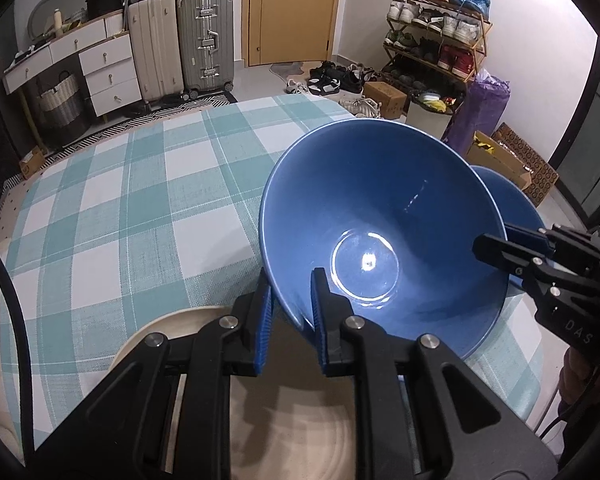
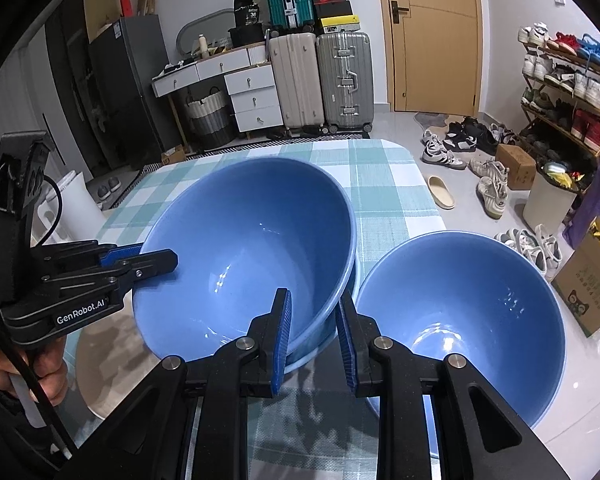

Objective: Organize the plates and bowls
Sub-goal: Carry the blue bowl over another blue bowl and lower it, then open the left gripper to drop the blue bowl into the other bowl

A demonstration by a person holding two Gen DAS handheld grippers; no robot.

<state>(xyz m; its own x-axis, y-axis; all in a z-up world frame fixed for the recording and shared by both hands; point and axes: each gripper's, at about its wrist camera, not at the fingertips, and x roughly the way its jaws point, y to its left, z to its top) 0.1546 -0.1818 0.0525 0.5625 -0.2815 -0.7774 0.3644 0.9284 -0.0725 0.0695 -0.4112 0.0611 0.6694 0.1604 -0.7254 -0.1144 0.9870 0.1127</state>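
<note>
Left claw (image 1: 290, 312): my left unit is clamped on the near rim of the large blue bowl (image 1: 380, 232), one pad outside the wall and one inside. I judge this pinch was chosen because the thin rim is the only edge narrow enough to fit between the pads.

Right claw (image 2: 314, 332): its pads straddle the opposite rim of the same bowl with a visible gap on the outer side. I read it as released, or at most steadying, not carrying.

Large bowl position: tilted, and in the right wrist view a second rim line shows just under it, so it may be nested in another bowl. I cannot confirm that.

Second blue bowl (image 2: 460, 320): upright on the tabletop (image 1: 120, 200), just beside the large one, near the table's edge and free of both claws.

Cream plate (image 1: 260, 420): lies directly below my left unit, partly hidden by it.

Materials: the bowls are glossy glazed ware, deep with steep conical walls and a small flat base that throws back light. The plate looks matte with faint rings. The cloth is a woven teal-and-white check.

Handling judgement: slick glaze and a one-sided rim pinch leave the bowl prone to pivoting.
</note>
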